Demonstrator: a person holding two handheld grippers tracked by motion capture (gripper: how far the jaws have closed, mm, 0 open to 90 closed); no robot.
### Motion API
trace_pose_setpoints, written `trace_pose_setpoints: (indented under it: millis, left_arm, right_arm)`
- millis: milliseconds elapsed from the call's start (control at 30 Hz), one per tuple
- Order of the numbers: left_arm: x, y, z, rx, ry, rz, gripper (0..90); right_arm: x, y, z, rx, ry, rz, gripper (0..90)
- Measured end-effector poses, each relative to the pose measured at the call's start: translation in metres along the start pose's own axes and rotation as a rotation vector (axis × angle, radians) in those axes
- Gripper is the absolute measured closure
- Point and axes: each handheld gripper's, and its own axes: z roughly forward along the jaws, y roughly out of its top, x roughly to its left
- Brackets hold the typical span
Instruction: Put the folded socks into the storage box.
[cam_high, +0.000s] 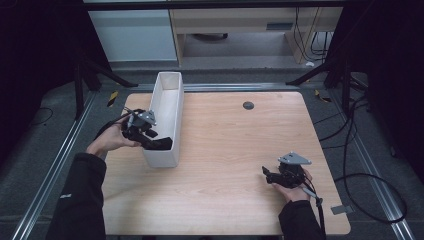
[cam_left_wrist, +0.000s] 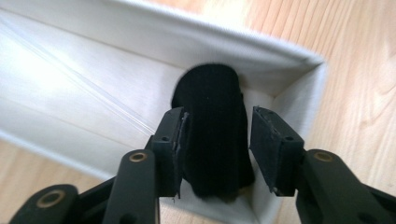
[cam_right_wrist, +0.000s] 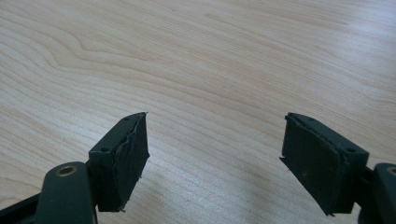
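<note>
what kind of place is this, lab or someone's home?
Probably a lab recording rig: a bare wooden table ringed by metal rails, black curtains at the sides, loose cables on the floor.

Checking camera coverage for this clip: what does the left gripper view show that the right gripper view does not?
Left gripper view: a long white open-topped bin with a black fabric roll standing in its corner, between that gripper's jaws; one pad touches the roll, the other stands clear. Right gripper view: the right gripper, jaws wide apart with nothing between them. Shared: the light wooden table.
</note>
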Motion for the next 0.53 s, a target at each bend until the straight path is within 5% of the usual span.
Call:
trace_pose_setpoints:
  millis: [167,300,533]
  left_arm:
    - [-0.017,0.0,-0.027,-0.107,0.07,-0.026,45.1]
    - [-0.032,-0.007,-0.039,-0.209,0.108,-0.089,41.7]
    - [-0.059,-0.038,-0.039,-0.288,0.161,-0.226,36.6]
  right_arm:
    - [-0.001,0.0,-0.001,-0.005,-0.007,0.004,22.4]
    - [-0.002,0.001,-0.003,-0.008,-0.01,0.011,21.8]
    - [-0.004,0.0,-0.005,-0.016,-0.015,0.024,21.2]
